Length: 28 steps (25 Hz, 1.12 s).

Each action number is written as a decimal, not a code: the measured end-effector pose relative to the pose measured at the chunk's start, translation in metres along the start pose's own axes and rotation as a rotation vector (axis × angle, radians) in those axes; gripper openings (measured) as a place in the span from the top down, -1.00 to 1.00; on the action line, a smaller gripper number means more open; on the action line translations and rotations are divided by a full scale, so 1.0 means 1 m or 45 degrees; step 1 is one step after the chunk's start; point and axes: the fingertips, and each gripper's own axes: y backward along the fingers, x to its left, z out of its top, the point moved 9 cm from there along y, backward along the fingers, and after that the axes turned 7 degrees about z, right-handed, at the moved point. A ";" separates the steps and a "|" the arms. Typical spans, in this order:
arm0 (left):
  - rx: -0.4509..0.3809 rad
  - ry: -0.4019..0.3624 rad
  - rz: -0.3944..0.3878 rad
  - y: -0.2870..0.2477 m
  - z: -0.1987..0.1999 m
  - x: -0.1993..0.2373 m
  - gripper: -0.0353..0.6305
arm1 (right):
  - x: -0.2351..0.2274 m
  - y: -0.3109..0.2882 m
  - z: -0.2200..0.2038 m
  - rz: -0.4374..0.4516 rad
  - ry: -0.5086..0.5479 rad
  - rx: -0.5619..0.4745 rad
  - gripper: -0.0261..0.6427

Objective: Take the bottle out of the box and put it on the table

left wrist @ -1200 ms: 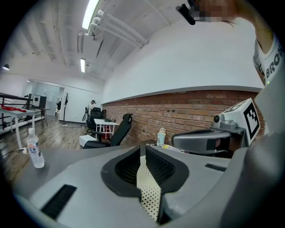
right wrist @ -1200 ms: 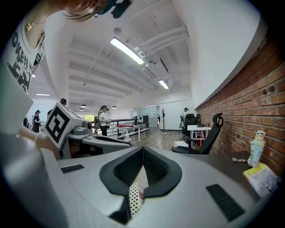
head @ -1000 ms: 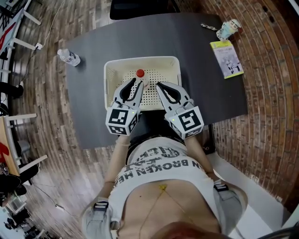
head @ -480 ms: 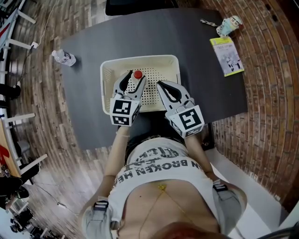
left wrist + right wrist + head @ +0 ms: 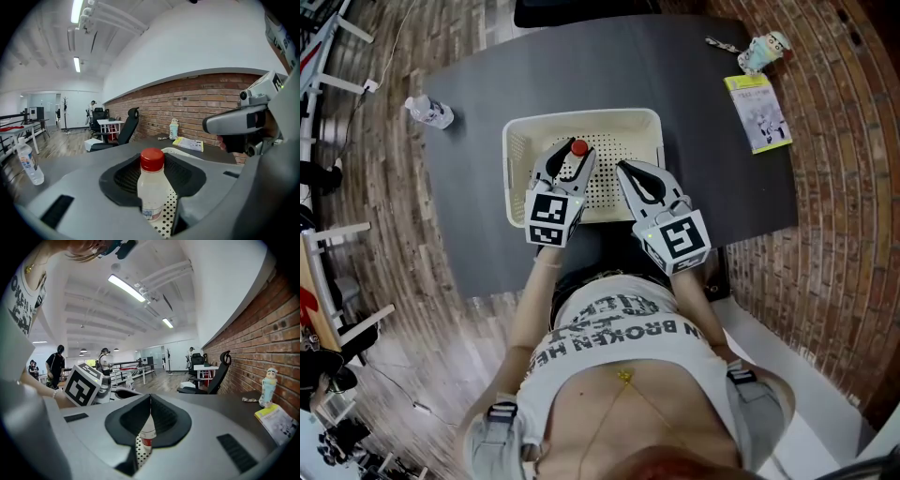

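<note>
Left tongs (image 5: 573,154), jaws just opened wide then eased in slightly, straddle the bottle (image 5: 152,187) without pressing. Right tongs (image 5: 624,170) are closed, empty. Bottle stands in the box (image 5: 517,141) on the bench (image 5: 469,187). It looks light, stiff and slick: grip the body below the cap.

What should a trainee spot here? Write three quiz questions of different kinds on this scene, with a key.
1. Choose: the red-capped bottle stands A) in the perforated box, between the left gripper's jaws; B) beside the yellow booklet; C) on the floor.
2. True or false: the right gripper grips the red-capped bottle.
3. Name the thing at the dark table's far left corner.
Key: 1 A; the jaws have just been closing slightly, with the bottle between them but not pressed. 2 False; its jaws are shut and empty. 3 A clear water bottle.
</note>
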 end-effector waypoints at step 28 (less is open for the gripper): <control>0.007 -0.011 -0.021 0.004 -0.005 -0.002 0.42 | 0.007 0.009 -0.003 0.006 0.010 0.007 0.89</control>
